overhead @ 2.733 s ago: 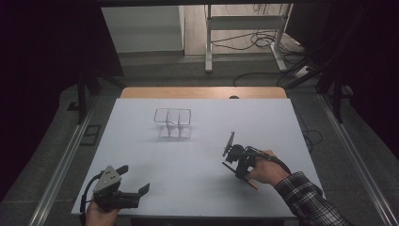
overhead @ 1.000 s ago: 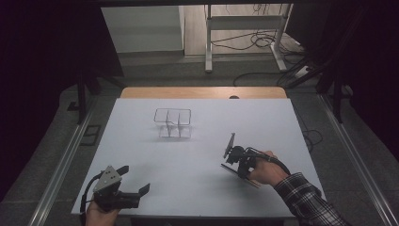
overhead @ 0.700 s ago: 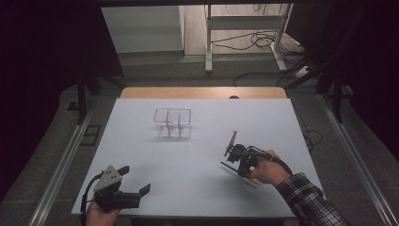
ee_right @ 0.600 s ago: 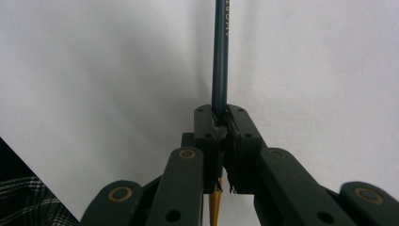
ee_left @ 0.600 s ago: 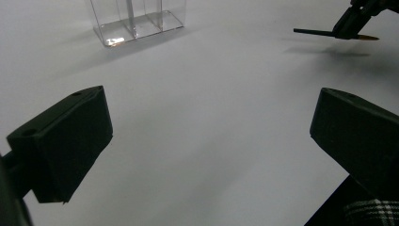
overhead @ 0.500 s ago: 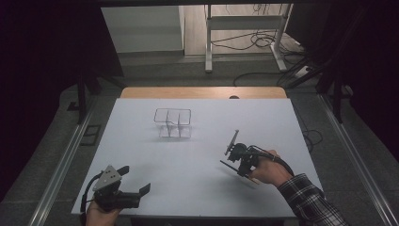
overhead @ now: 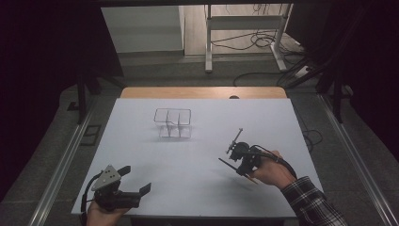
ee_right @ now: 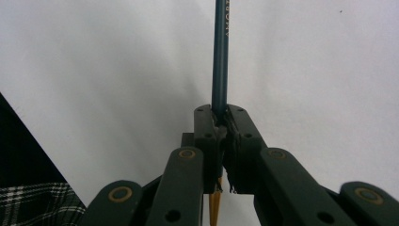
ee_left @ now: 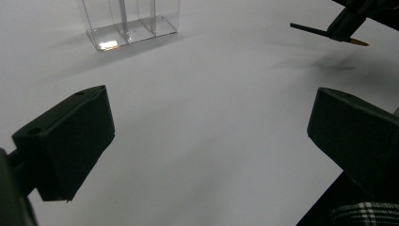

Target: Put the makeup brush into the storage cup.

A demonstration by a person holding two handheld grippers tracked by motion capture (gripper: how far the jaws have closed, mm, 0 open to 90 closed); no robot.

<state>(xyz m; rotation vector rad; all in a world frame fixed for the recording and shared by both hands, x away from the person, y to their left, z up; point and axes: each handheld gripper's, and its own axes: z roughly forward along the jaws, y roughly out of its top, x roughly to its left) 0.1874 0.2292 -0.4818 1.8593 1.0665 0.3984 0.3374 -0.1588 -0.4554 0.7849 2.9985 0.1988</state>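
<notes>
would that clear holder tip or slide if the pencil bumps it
The holder looks like thin clear plastic, so probably light and apt to slide on the smooth table. Its flat base likely resists tipping. The pencil looks stiff.

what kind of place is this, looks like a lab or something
Probably a lab or recording workspace: a white-topped table boxed in by dark black curtains, loose black cables on the floor behind, and a clear plastic compartment holder set out alone.

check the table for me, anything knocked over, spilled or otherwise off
Nothing stands out. The clear divided holder stands upright and empty on the white table. The right gripper is shut on a dark pencil, held off the table. The left gripper is open with nothing between its jaws.
</notes>
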